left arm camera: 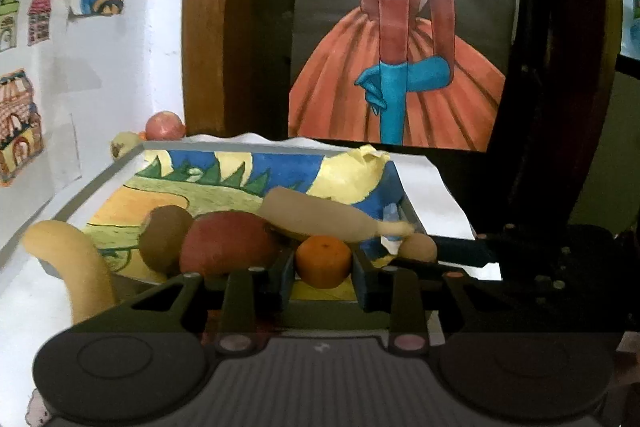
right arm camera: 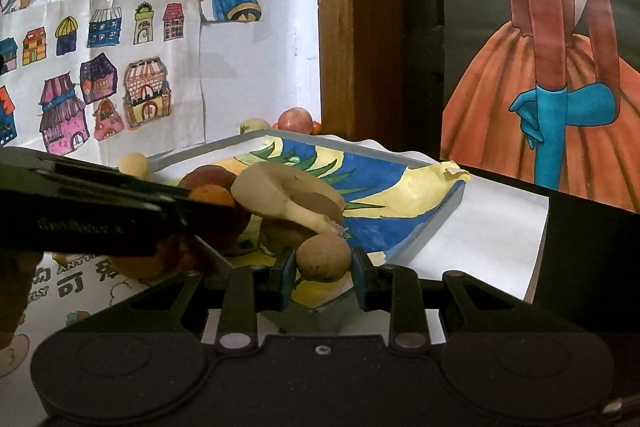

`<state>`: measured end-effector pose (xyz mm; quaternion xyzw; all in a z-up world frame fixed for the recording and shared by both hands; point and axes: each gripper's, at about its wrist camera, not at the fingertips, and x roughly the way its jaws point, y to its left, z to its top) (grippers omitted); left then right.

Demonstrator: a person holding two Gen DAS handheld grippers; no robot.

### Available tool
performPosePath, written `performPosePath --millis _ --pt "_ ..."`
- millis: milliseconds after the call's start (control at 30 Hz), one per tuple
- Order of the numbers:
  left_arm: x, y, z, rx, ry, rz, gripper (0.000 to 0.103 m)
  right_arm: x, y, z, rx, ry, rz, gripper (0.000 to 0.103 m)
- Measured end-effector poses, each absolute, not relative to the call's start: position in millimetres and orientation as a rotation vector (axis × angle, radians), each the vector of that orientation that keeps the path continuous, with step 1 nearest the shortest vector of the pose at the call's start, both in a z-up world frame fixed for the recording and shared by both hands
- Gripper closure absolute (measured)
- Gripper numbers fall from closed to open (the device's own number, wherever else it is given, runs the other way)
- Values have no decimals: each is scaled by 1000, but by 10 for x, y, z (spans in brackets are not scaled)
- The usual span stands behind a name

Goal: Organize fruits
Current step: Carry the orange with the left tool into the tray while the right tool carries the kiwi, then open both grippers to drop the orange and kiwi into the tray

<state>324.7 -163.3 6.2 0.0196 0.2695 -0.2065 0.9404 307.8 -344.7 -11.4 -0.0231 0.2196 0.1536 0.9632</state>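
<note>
The left gripper (left arm camera: 323,269) pinches 1 orange (left arm camera: 323,261) between its 2 blue-padded fingers, at the near edge of the grey tray (left arm camera: 100,177). The right gripper (right arm camera: 323,269) clamps 1 small brown round fruit (right arm camera: 324,257) at the tray's near corner. Inside the tray lie 1 red apple (left arm camera: 228,241), 1 brown kiwi (left arm camera: 166,241), 1 long tan gourd-like fruit (left arm camera: 320,213) and 1 banana (left arm camera: 78,267) at its left edge. Beyond the far corner sit 2 more fruits, 1 reddish (left arm camera: 165,126) and 1 pale (left arm camera: 124,143).
</note>
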Motion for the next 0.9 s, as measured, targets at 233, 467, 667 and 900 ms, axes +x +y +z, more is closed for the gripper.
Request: performPosePath --millis 233,467,667,900 --pt "3357 -1725 -6 31 584 -420 69 3105 -3451 -127 -79 437 322 72" --pt "3375 -1726 -17 24 594 -412 69 3111 -3448 -144 -85 436 322 72" --pt "3356 -1718 -7 17 598 -405 58 3071 -3474 -142 -75 428 320 69" --pt "3254 -1708 67 1 576 -401 38 2940 -3592 -82 -60 407 270 41"
